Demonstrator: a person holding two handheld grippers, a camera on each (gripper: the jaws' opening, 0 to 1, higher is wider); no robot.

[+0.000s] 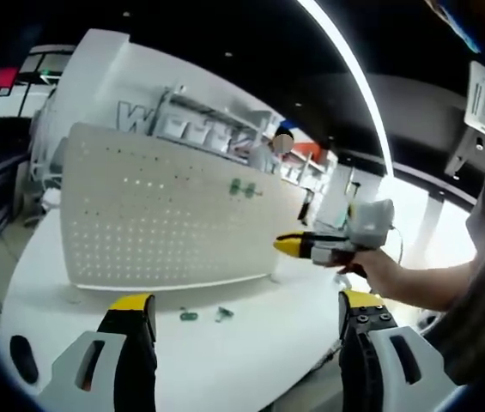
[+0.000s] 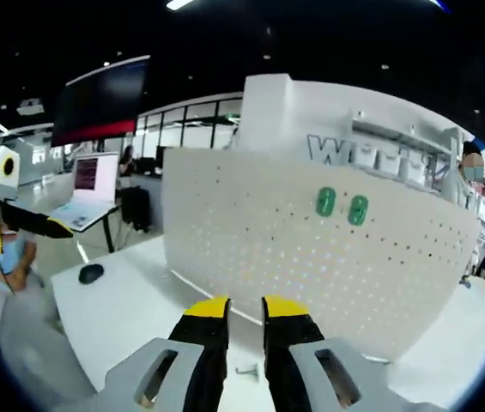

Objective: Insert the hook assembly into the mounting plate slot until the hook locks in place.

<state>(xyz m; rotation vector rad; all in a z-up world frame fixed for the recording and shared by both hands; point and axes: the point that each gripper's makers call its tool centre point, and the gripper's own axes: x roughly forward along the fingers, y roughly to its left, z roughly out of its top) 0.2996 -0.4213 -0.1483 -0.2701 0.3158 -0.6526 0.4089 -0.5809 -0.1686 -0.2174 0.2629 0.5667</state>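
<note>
A white pegboard mounting plate (image 1: 165, 219) (image 2: 311, 257) stands upright on the white table (image 1: 225, 352). Two green hook pieces (image 1: 244, 189) (image 2: 342, 206) sit side by side in its upper holes. Two more green pieces (image 1: 189, 315) (image 1: 223, 314) lie loose on the table in front of the board. My left gripper (image 1: 246, 302) hangs open before those loose pieces, jaws wide apart and empty. My right gripper (image 2: 246, 307) faces the board with its jaws close together and nothing held. In the left gripper view it reaches in from the right (image 1: 294, 246), held in a hand.
A black mouse (image 2: 91, 273) (image 1: 21, 359) lies near the table's edge. An open laptop (image 2: 96, 184) sits on a desk behind, under a dark screen (image 2: 105, 99). A small metal bit (image 2: 246, 371) lies on the table below my right jaws. People stand in the background.
</note>
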